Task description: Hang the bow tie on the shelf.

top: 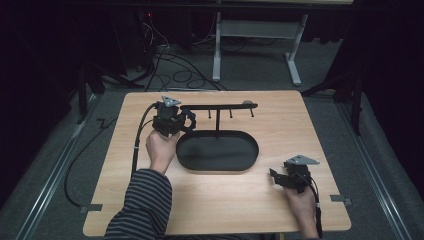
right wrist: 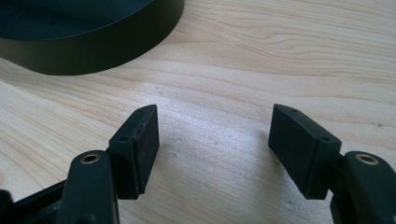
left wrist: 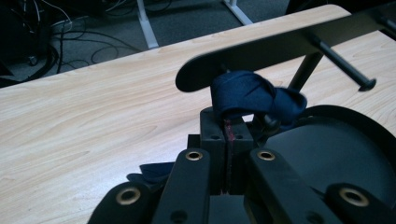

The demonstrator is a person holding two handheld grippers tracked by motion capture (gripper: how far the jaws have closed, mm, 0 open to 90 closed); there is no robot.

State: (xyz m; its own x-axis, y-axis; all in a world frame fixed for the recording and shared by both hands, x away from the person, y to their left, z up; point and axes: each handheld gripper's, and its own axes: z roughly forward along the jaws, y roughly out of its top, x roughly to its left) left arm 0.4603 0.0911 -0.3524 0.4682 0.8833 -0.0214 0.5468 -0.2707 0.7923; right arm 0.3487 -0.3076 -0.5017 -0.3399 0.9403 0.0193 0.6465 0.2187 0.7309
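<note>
Two grippers: left gripper (left wrist: 229, 135) jaws pinch soft navy cloth (left wrist: 254, 95); right gripper (right wrist: 215, 140) jaws wide.

The high view looks forward and down over the whole tabletop (top: 150, 210). The left gripper view sits close under the rack's bar (left wrist: 261, 51), facing twelve o'clock. The right gripper view skims the wood, sharing the black tray (right wrist: 93, 51) at ten o'clock.
</note>
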